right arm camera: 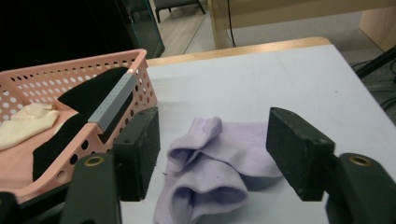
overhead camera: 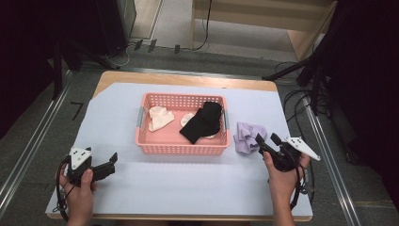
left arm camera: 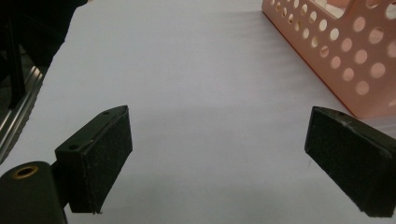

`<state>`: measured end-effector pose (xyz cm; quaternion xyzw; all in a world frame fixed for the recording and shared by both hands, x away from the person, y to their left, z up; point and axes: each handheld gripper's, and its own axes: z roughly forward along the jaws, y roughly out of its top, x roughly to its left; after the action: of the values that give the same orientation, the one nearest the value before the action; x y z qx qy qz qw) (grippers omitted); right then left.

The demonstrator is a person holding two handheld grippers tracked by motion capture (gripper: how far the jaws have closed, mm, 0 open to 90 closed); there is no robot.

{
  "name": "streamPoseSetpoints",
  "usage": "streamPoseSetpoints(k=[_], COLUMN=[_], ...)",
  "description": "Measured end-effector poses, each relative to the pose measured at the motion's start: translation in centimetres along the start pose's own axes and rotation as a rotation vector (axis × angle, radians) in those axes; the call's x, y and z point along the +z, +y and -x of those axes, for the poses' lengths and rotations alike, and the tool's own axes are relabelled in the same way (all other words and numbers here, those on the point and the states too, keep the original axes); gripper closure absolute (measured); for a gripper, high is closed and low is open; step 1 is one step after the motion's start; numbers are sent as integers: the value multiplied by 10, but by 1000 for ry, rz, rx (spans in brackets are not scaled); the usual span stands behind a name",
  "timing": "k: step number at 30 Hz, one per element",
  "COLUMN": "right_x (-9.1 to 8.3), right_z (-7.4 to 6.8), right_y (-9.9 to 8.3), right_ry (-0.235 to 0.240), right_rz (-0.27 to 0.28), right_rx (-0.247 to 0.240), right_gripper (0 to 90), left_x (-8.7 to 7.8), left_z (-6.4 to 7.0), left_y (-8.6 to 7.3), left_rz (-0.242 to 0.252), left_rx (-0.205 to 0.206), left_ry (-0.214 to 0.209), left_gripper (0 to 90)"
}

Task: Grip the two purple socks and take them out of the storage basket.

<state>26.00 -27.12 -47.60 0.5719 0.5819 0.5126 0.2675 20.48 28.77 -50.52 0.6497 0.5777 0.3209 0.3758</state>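
Note:
A pink perforated basket stands mid-table and holds a black sock and cream socks. Crumpled lilac socks lie on the white sheet just right of the basket. My right gripper is open, its jaws beside the lilac socks' near right edge. In the right gripper view the lilac socks lie between and beyond the open jaws of the right gripper, with the basket to the left. My left gripper rests open at the front left, empty. Its jaws frame bare sheet.
The white sheet covers a wooden table. The basket corner lies ahead right of the left gripper. Cables and black stands surround the table on the floor. A metal rail runs along the left.

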Motion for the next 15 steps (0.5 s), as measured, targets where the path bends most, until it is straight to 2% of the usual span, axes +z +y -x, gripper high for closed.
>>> streamPoseSetpoints(k=[7, 9, 13, 15], right_x=[-24, -30, -41, -48], right_z=[15, 20, 27, 32], right_y=[-2, -3, -7, -8], right_ry=[-7, 3, -6, -15], right_rz=[33, 29, 23, 23], right_rx=[-21, -21, -38, -30], right_gripper=[306, 282, 262, 259], left_x=[0, 0, -1, -1], left_z=[1, 1, 0, -1], left_y=[0, 0, 0, 0], left_rz=[4, 5, 10, 12], left_rx=[4, 8, 6, 8], left_ry=[1, 0, -2, -3], left_gripper=[82, 82, 82, 82])
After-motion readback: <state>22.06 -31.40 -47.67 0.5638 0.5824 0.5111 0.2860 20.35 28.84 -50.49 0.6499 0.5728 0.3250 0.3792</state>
